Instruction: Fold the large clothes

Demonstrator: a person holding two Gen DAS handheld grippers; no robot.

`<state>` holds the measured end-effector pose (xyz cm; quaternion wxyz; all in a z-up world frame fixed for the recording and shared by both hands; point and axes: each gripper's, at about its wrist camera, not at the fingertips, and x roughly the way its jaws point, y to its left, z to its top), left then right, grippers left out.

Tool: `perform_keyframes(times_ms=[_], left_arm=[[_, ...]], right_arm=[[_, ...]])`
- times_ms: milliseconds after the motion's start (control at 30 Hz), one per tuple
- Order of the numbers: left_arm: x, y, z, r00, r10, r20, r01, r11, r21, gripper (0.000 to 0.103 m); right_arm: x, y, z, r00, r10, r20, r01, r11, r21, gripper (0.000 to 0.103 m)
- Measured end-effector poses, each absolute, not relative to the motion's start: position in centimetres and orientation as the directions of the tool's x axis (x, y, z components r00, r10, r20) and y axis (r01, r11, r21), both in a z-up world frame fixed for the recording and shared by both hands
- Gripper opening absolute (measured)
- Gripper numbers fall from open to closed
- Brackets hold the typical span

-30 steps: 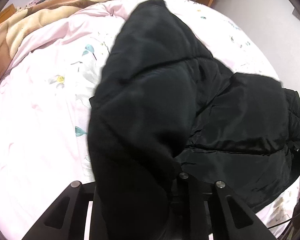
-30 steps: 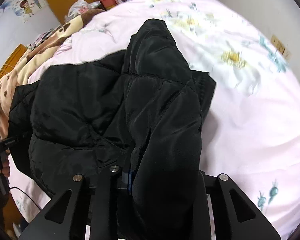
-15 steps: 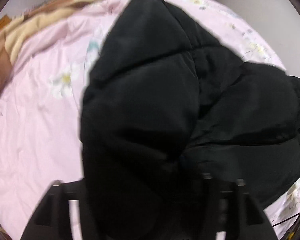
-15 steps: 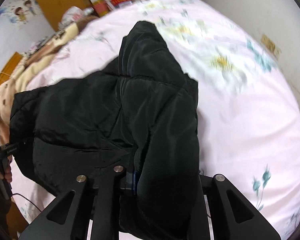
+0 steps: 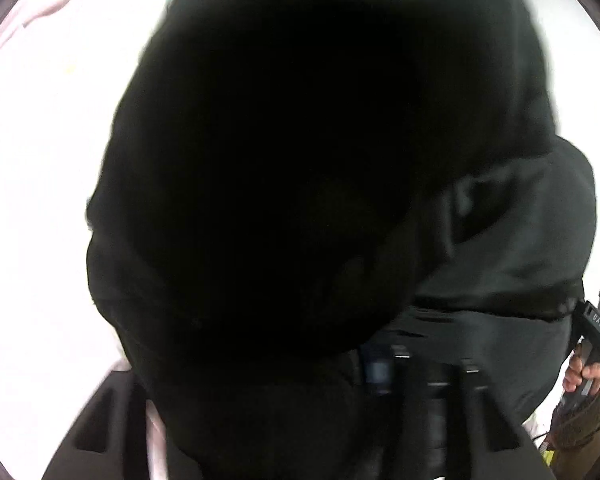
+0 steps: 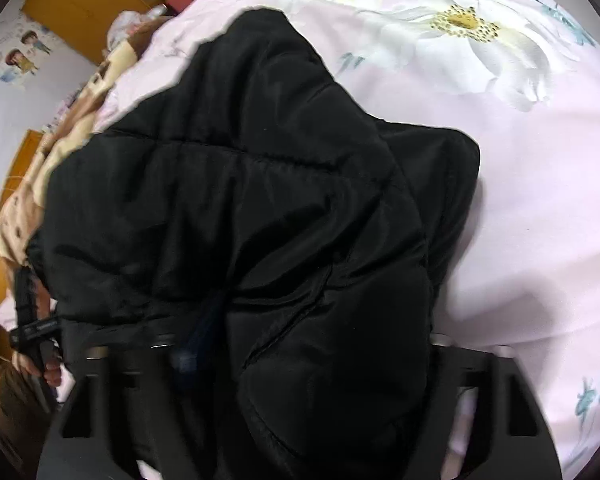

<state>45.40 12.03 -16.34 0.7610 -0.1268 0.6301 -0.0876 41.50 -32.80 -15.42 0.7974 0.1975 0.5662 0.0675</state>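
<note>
Jaws of the left gripper (image 5: 300, 392) are closing and those of the right gripper (image 6: 284, 360) opening, black jacket (image 6: 236, 208) between both, lowered folded onto the bed (image 6: 540, 184) at frame centre.

left tool (image 5: 268, 396): points steeply down, jaws closing, black jacket (image 6: 240, 208) between them | right tool (image 6: 300, 364): points steeply down, jaws opening, jacket between them

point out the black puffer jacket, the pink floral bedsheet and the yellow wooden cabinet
black quilted puffer jacket (image 6: 236, 208), right wrist view, on the quilted panel below a stitched seam
pink floral bedsheet (image 6: 540, 200), right wrist view, on plain pink fabric right of the jacket
yellow wooden cabinet (image 6: 88, 4), right wrist view, on its flat door, upper left
</note>
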Motion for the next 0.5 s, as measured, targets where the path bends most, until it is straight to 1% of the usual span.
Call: perform_keyframes(times_ms=[33,67,100,133,233,333,400,467,500], left_arm=[[45.2,11.8,-15.6,0.202,-0.279,-0.939,-0.016,0.958,-0.288,0.032],[44.9,11.8,-14.6,0.229,-0.276,-0.934,-0.012,0.958,-0.286,0.028],[44.5,11.9,-13.7,0.251,-0.281,-0.926,-0.01,0.956,-0.293,0.027],[44.0,12.0,-12.6,0.278,-0.283,-0.918,-0.003,0.955,-0.295,0.026],[42.9,12.9,-9.1,0.348,-0.329,-0.878,0.015,0.938,-0.345,0.023],[42.2,13.9,-5.7,0.398,-0.373,-0.838,0.043,0.92,-0.389,0.023],[42.6,15.3,-3.5,0.44,-0.376,-0.815,0.056,0.918,-0.393,0.023],[42.2,17.0,-1.6,0.476,-0.371,-0.797,0.076,0.92,-0.384,0.023],[40.9,17.6,-0.5,0.497,-0.368,-0.786,0.078,0.921,-0.382,0.023]], right_arm=[[41.3,-32.4,-14.9,0.35,0.31,-0.884,0.106,0.925,0.366,0.038],[41.0,-31.7,-14.0,0.357,0.284,-0.89,0.089,0.938,0.335,0.034],[41.0,-31.3,-13.2,0.366,0.272,-0.89,0.078,0.944,0.321,0.028],[40.7,-31.0,-12.5,0.379,0.267,-0.886,0.072,0.946,0.316,0.025],[39.9,-30.2,-10.0,0.426,0.282,-0.86,0.054,0.941,0.335,0.019],[37.2,-30.4,-6.5,0.491,0.348,-0.799,0.016,0.913,0.408,0.014],[36.7,-29.0,-4.4,0.522,0.395,-0.756,-0.016,0.891,0.455,0.013],[36.1,-27.4,-2.3,0.543,0.418,-0.728,-0.069,0.886,0.458,0.013],[35.8,-26.4,-1.5,0.54,0.475,-0.695,-0.113,0.859,0.499,0.011]])
